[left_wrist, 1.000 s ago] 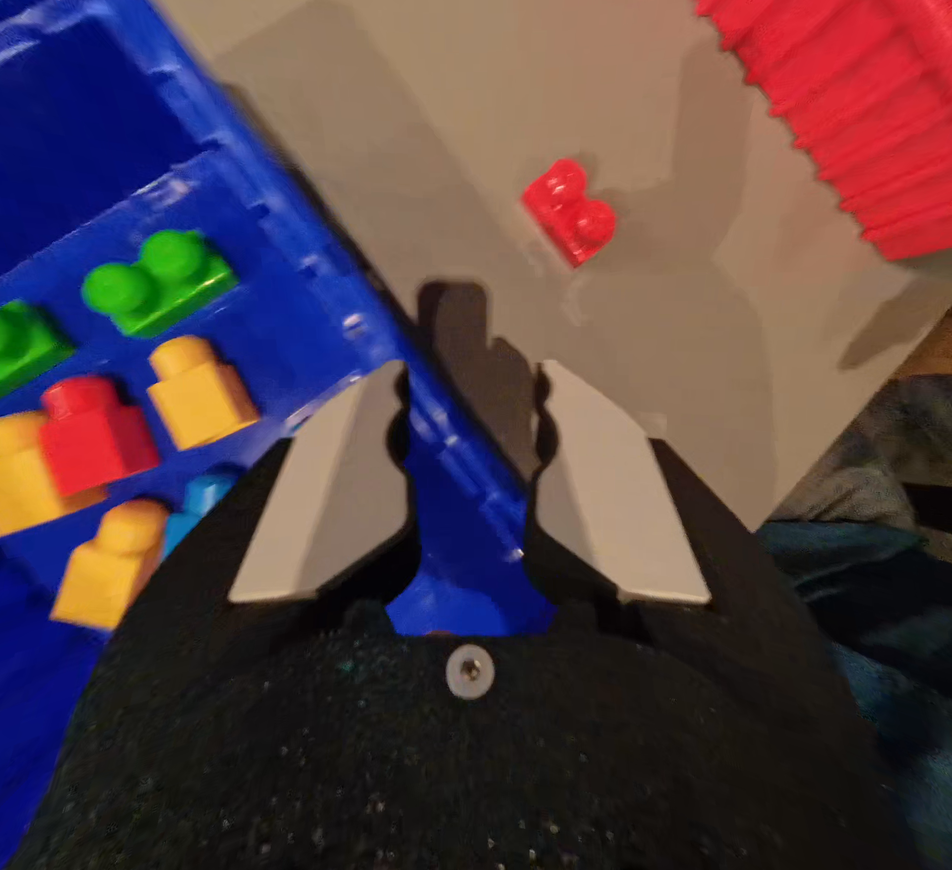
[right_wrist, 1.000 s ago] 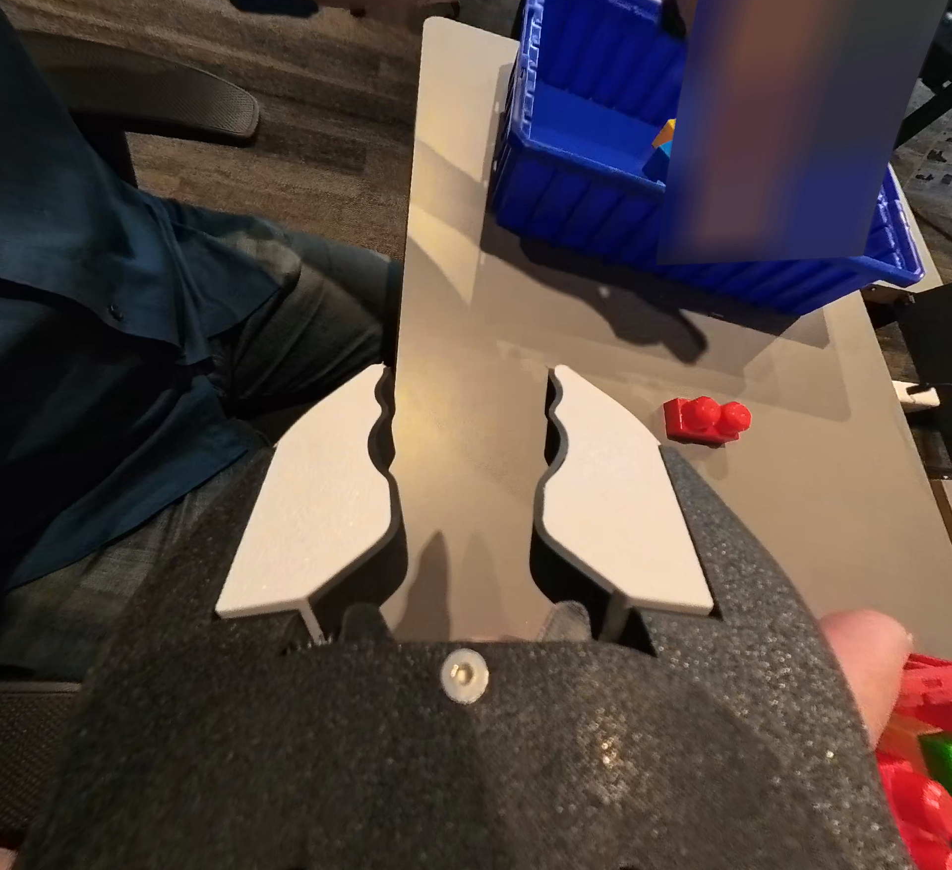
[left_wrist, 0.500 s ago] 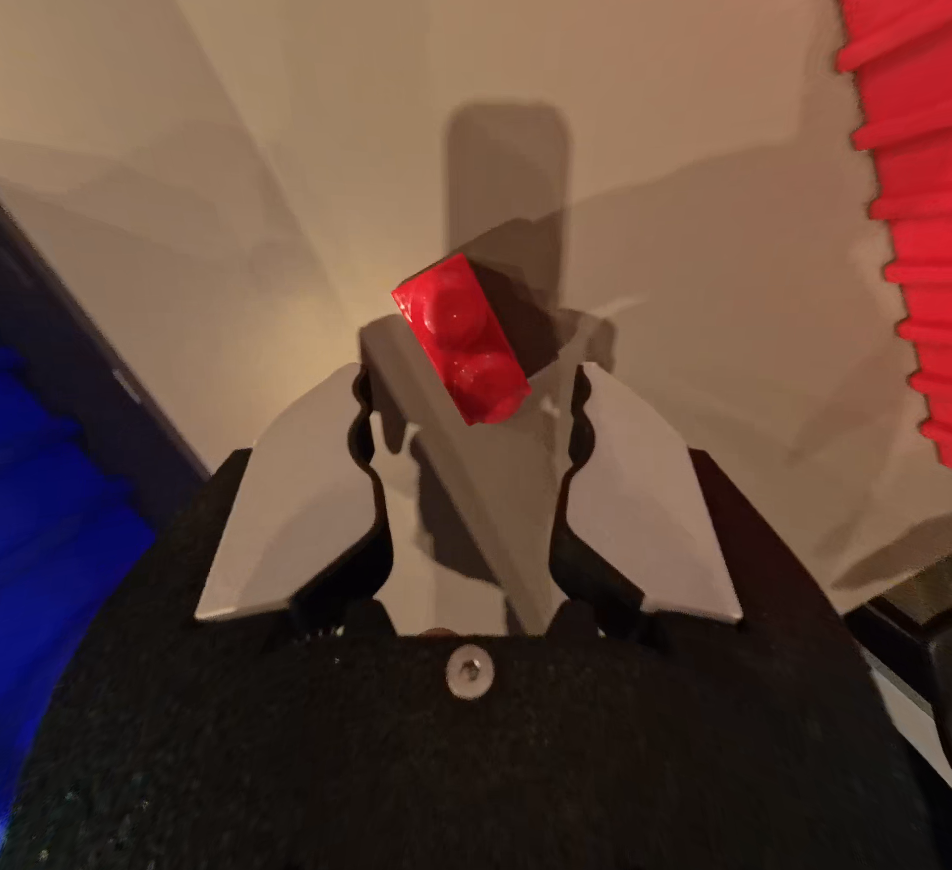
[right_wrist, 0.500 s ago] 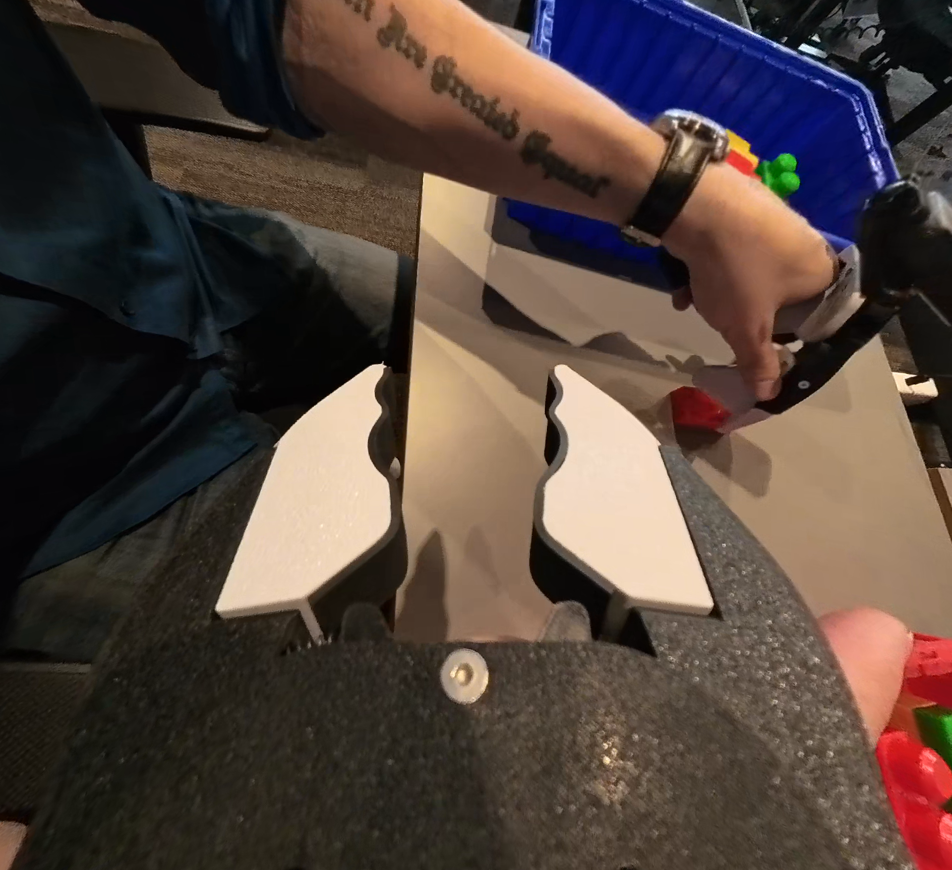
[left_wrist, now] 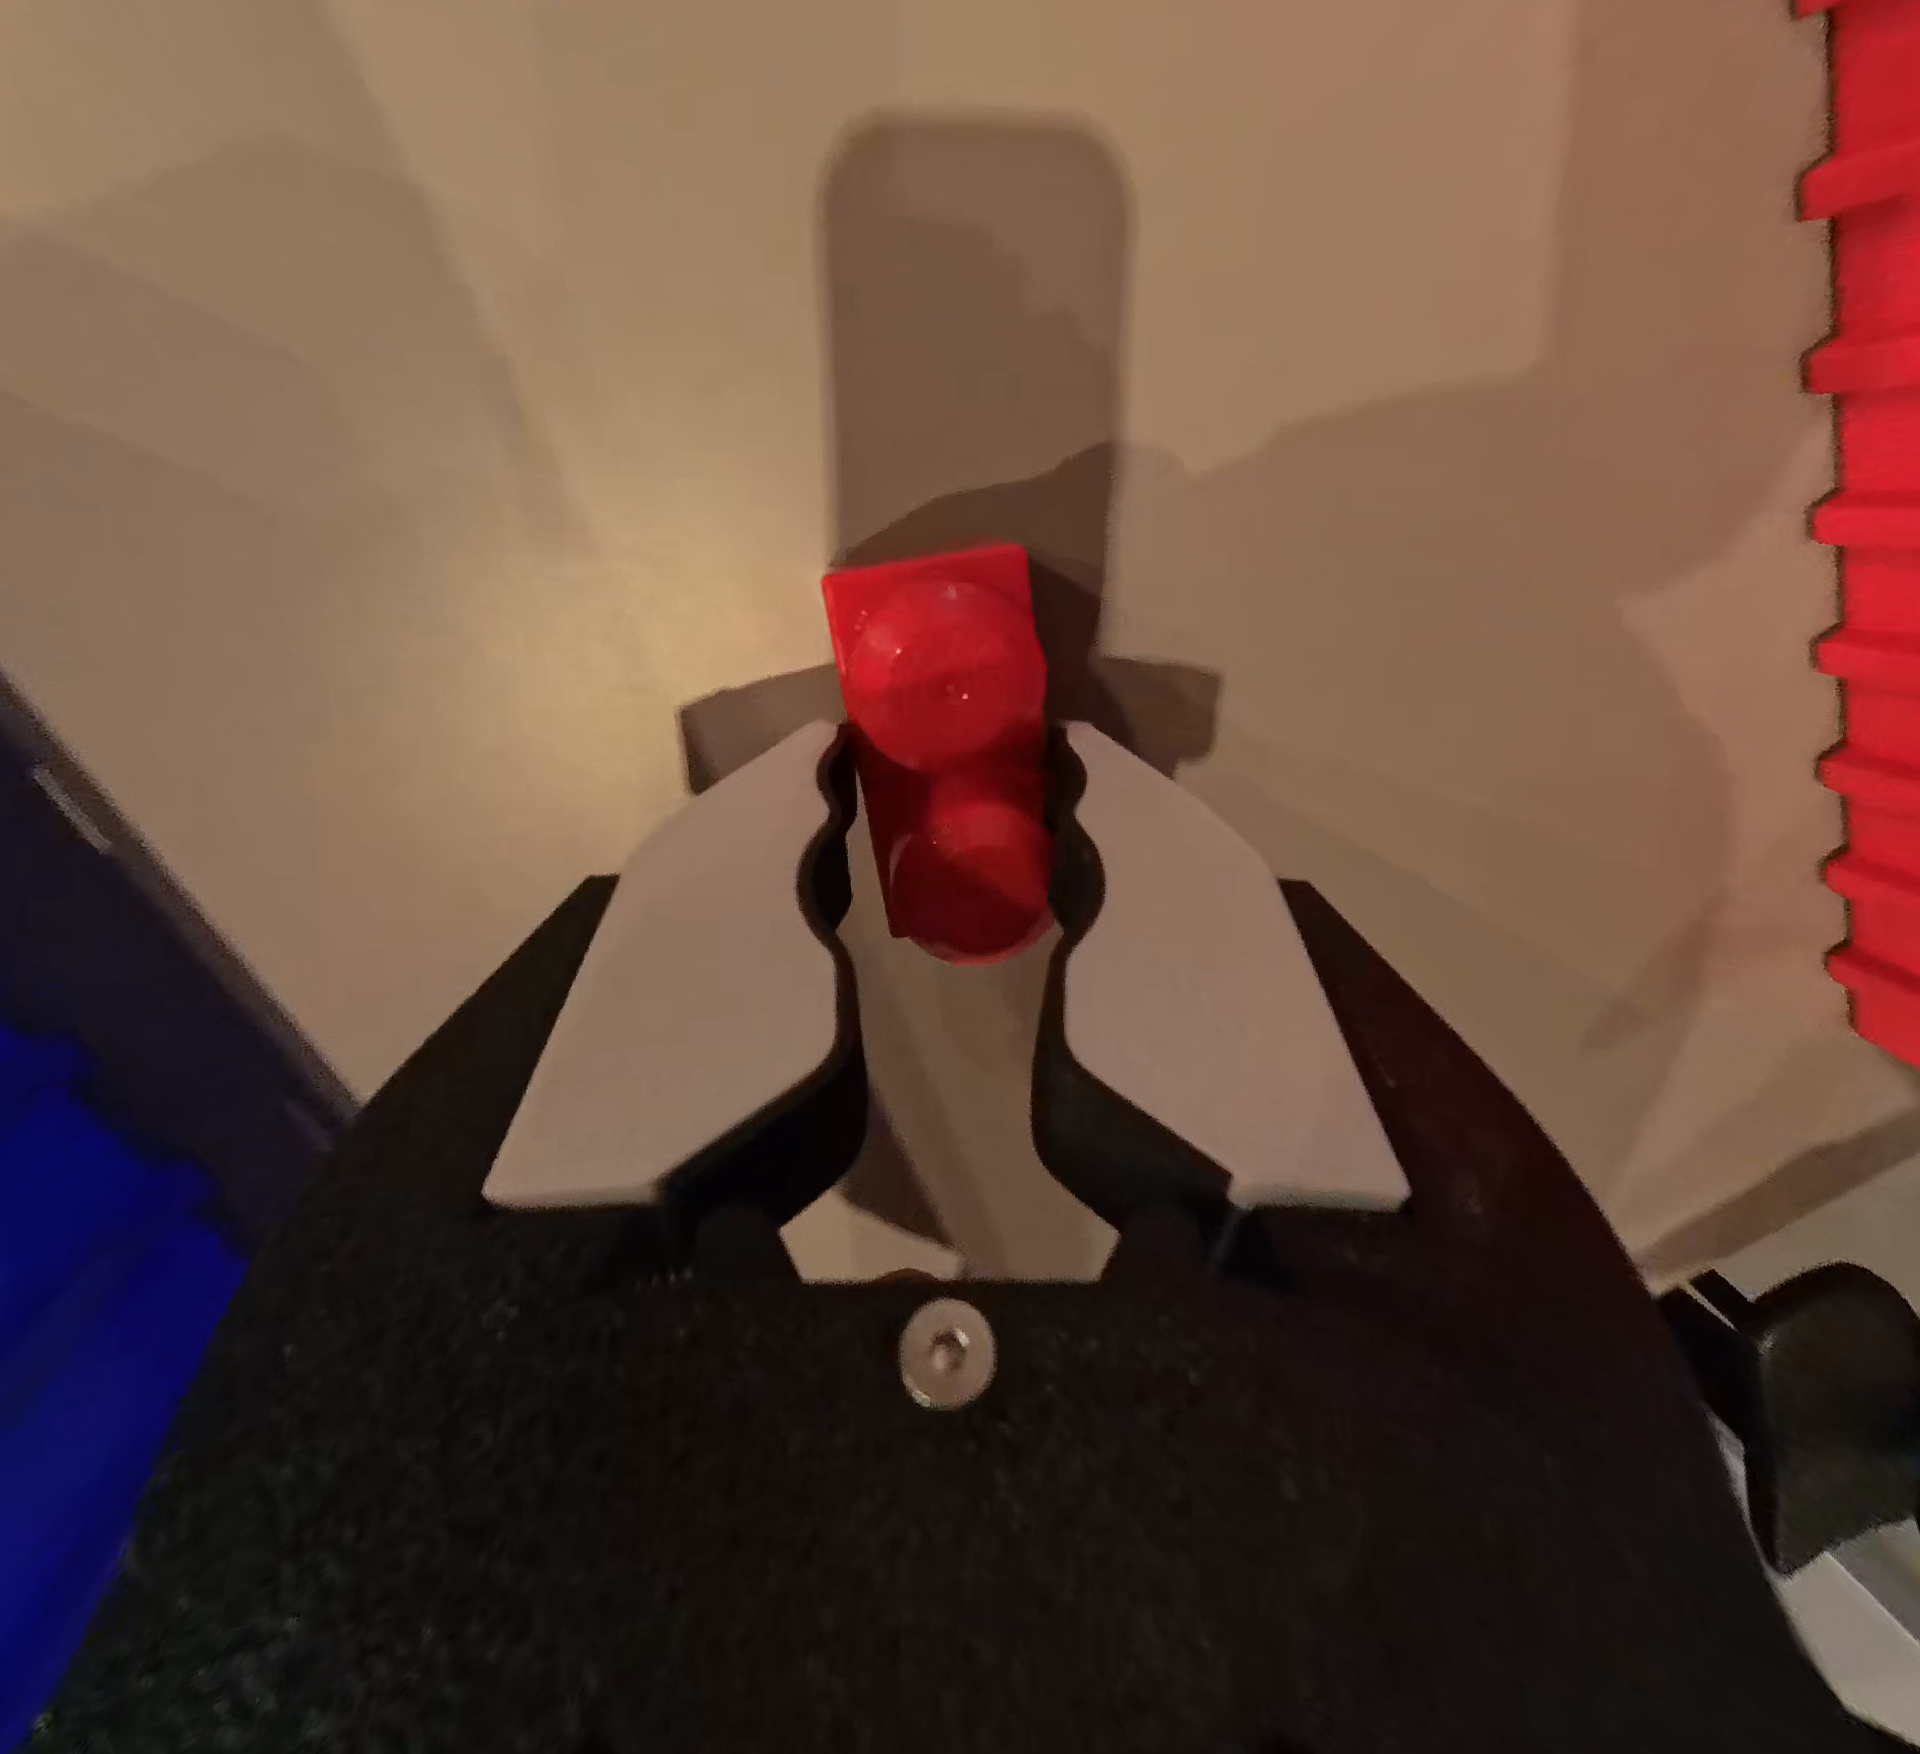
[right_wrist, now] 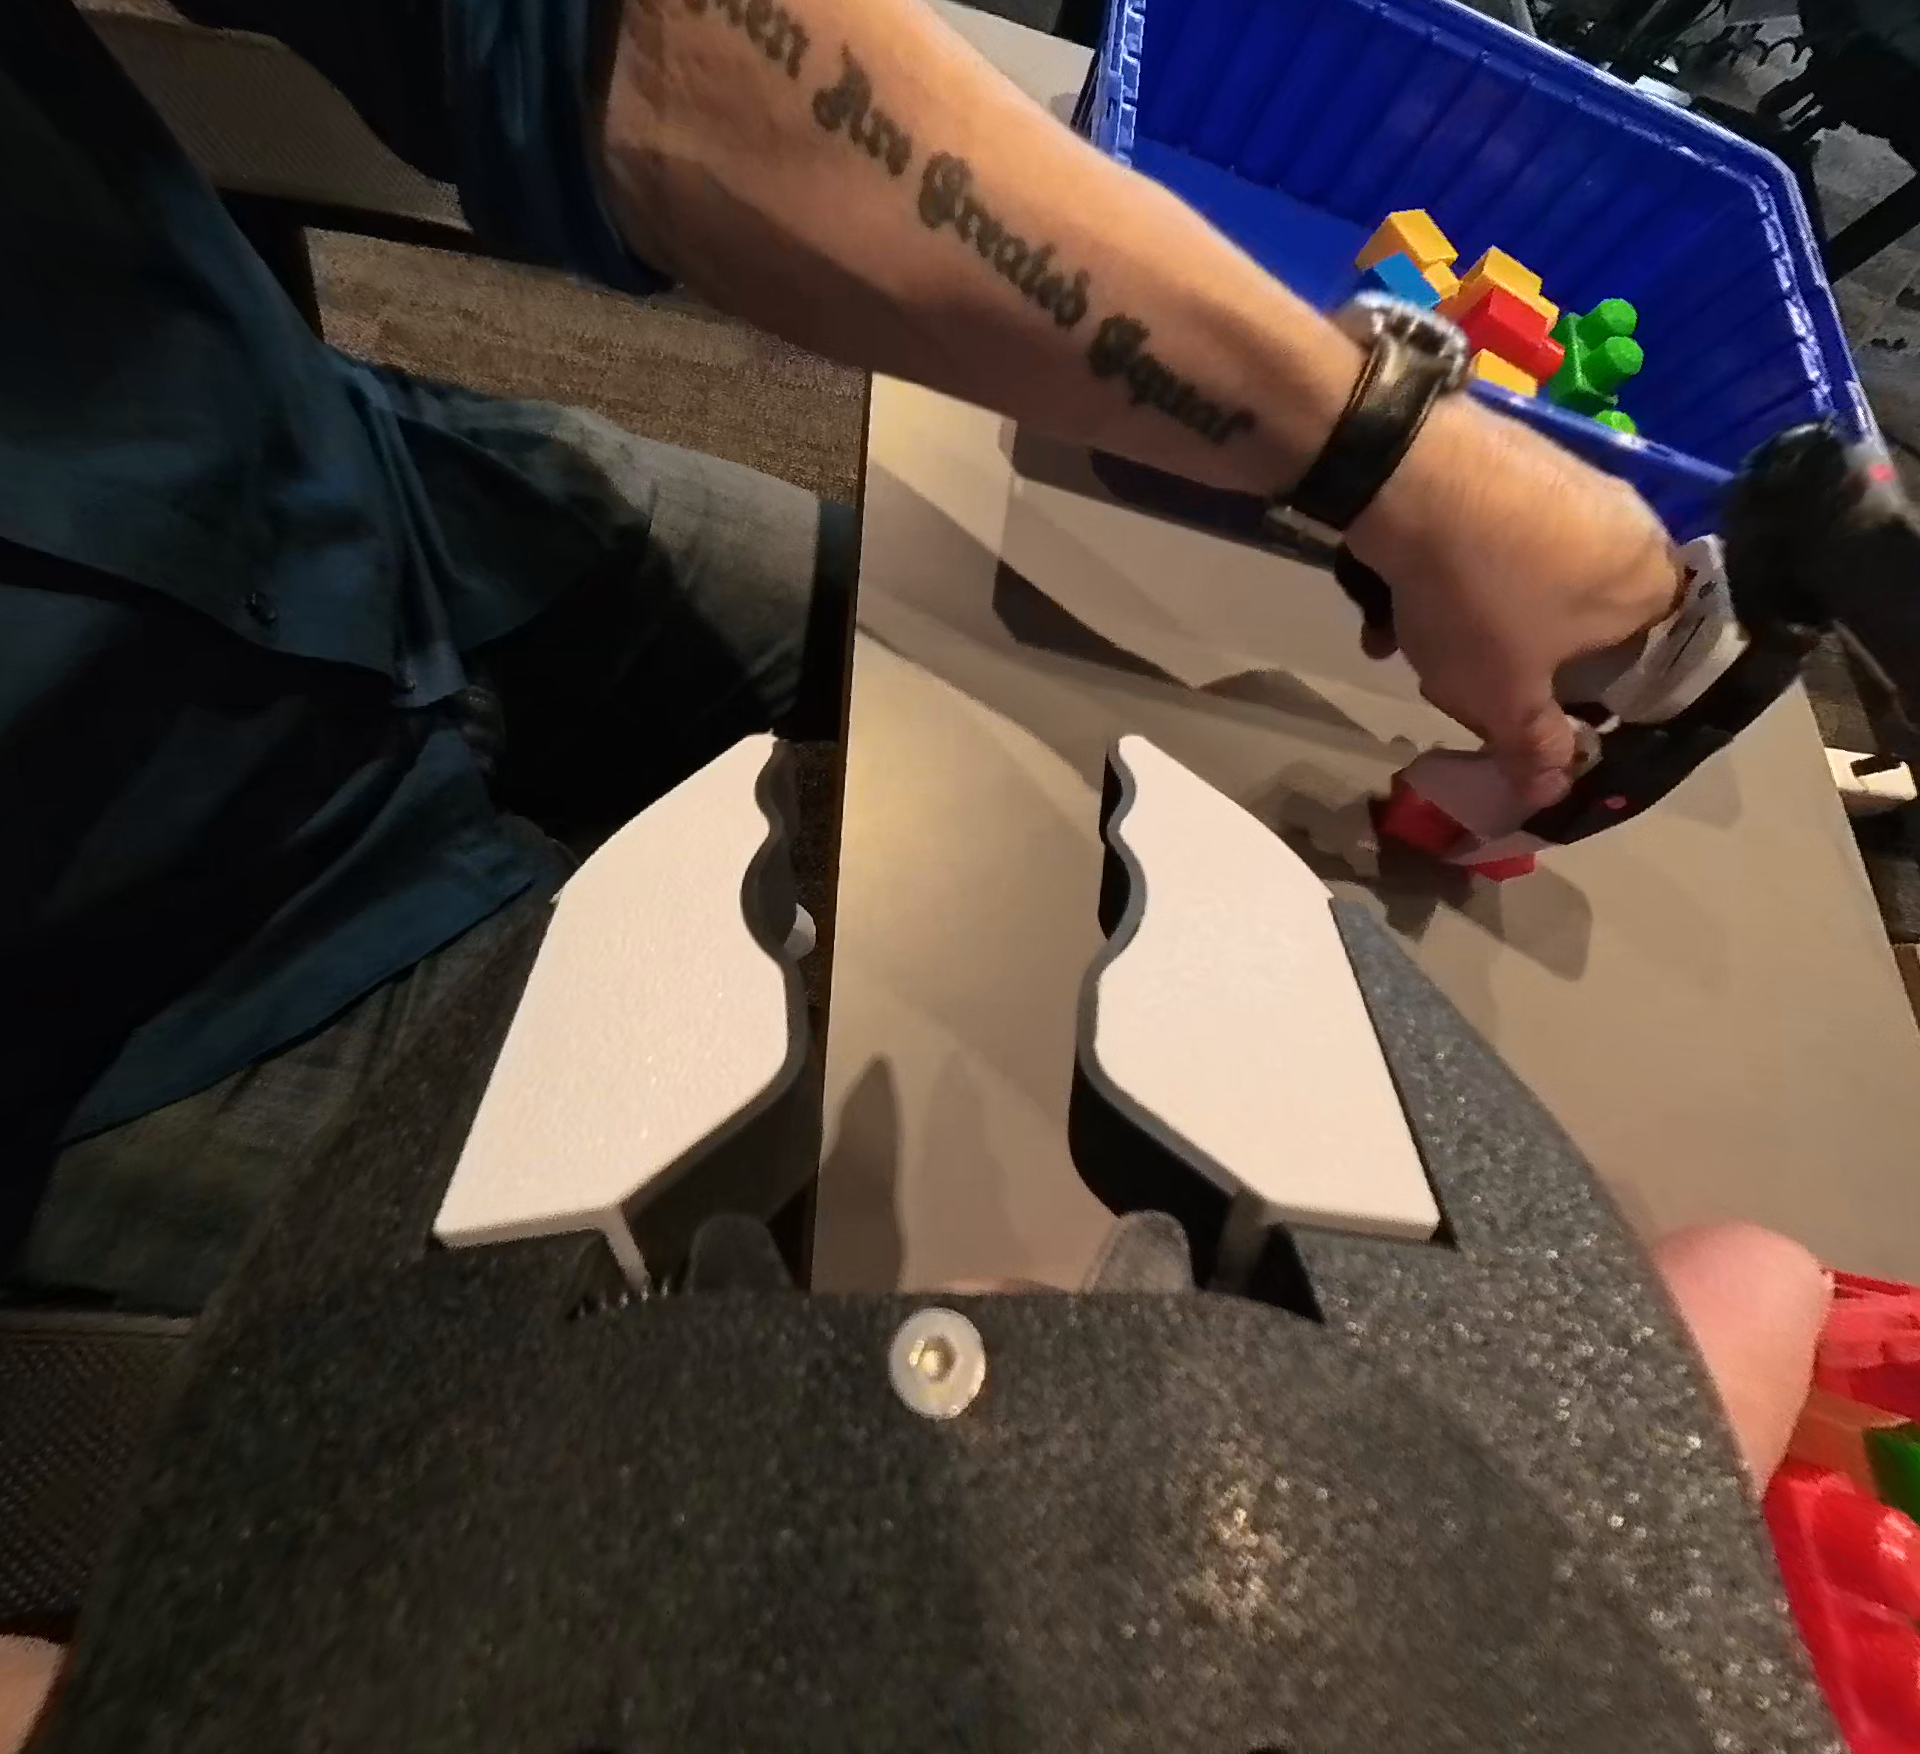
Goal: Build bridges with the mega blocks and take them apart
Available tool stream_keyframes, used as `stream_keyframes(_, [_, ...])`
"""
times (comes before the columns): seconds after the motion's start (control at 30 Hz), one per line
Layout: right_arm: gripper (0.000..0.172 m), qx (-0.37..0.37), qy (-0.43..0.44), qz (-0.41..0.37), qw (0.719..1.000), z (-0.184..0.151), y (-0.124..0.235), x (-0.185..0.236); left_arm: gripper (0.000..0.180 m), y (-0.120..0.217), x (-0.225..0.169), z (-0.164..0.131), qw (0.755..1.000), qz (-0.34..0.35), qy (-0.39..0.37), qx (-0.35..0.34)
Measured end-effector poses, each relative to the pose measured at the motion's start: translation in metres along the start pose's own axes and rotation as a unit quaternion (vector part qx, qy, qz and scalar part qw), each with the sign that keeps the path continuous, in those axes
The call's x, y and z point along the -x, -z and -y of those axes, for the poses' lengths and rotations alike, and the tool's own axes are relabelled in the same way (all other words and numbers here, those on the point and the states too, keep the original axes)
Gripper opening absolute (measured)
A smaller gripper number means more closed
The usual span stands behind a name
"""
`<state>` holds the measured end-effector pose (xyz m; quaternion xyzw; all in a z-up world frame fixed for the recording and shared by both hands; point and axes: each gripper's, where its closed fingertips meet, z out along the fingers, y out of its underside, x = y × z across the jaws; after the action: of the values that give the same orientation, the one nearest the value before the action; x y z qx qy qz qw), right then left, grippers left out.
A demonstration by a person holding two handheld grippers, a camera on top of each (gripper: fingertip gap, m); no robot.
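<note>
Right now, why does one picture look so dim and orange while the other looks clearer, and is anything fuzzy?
Left wrist view: warm, dim light, with the left claw casting a tall dark shadow past the red block; blue bin smeared. Right wrist view: brighter, table glossy with reflections, forearm slightly blurred.

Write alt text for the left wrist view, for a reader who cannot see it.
The left gripper is closed on a red two-stud block on a pale table, a finger against each long side. A blue bin edges in at lower left and a ribbed red bin on the right.
</note>
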<state>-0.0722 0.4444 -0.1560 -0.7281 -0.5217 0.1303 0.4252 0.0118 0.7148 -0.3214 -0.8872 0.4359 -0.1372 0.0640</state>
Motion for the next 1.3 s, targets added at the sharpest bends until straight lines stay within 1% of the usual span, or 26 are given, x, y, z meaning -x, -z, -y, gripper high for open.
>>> stream_keyframes(0.07, [0.057, 0.001, 0.0, 0.001, 1.0, 0.0, -0.001, 0.0, 0.034, 0.015, -0.003, 0.0, 1.0, -0.01, -0.014, -0.007])
stream_keyframes(0.1, [0.056, 0.0, 0.0, 0.001, 1.0, 0.0, -0.001, 0.0, 0.035, 0.03, -0.002, 0.002, 0.999, -0.015, -0.021, -0.021])
stream_keyframes(0.17, [0.057, 0.0, -0.002, 0.003, 1.0, -0.001, -0.002, 0.0, 0.035, 0.071, 0.007, 0.005, 0.998, -0.025, -0.03, -0.052])
stream_keyframes(0.23, [0.057, 0.002, -0.003, 0.005, 1.0, -0.003, -0.004, 0.0, 0.034, 0.12, 0.032, 0.004, 0.996, -0.002, -0.04, -0.085])
stream_keyframes(0.33, [0.057, 0.003, -0.004, 0.01, 1.0, -0.005, -0.008, 0.0, 0.034, 0.18, 0.079, -0.011, 0.993, 0.018, -0.045, -0.11])
stream_keyframes(0.37, [0.057, 0.003, -0.004, 0.011, 1.0, -0.004, -0.009, 0.0, 0.035, 0.194, 0.097, -0.017, 0.992, 0.029, -0.047, -0.112])
stream_keyframes(0.43, [0.057, 0.004, -0.003, 0.015, 1.0, -0.003, -0.013, 0.0, 0.035, 0.208, 0.129, -0.026, 0.991, 0.039, -0.074, -0.106])
stream_keyframes(0.53, [0.057, 0.01, 0.002, 0.021, 1.0, 0.0, -0.019, 0.001, 0.035, 0.204, 0.172, -0.027, 0.987, 0.055, -0.125, -0.082])
stream_keyframes(0.57, [0.056, 0.012, 0.004, 0.023, 1.0, 0.002, -0.021, 0.001, 0.035, 0.198, 0.185, -0.024, 0.985, 0.059, -0.143, -0.071])
stream_keyframes(0.67, [0.056, 0.011, 0.006, 0.032, 0.999, 0.005, -0.027, 0.002, 0.035, 0.173, 0.219, -0.009, 0.969, 0.09, -0.228, -0.037])
stream_keyframes(0.77, [0.057, 0.013, 0.003, 0.045, 0.999, 0.003, -0.033, 0.002, 0.035, 0.146, 0.237, 0.012, 0.935, 0.112, -0.337, -0.019])
stream_keyframes(0.8, [0.057, 0.014, 0.0, 0.049, 0.999, 0.002, -0.035, 0.001, 0.035, 0.139, 0.243, 0.017, 0.924, 0.12, -0.362, -0.006])
stream_keyframes(0.93, [0.056, 0.019, -0.012, 0.053, 0.998, -0.008, -0.04, -0.007, 0.035, 0.116, 0.256, 0.042, 0.878, 0.117, -0.464, 0.007])
stream_keyframes(1.0, [0.056, 0.017, -0.02, 0.056, 0.998, -0.013, -0.042, -0.011, 0.034, 0.109, 0.26, 0.05, 0.871, 0.096, -0.481, 0.014])
stream_keyframes(1.1, [0.056, 0.023, -0.029, 0.064, 0.997, -0.025, -0.046, -0.012, 0.035, 0.1, 0.264, 0.059, 0.855, 0.09, -0.511, 0.014])
stream_keyframes(1.3, [0.056, 0.029, -0.047, 0.075, 0.996, -0.042, -0.052, -0.012, 0.035, 0.08, 0.258, 0.059, 0.814, 0.106, -0.571, 0.014])
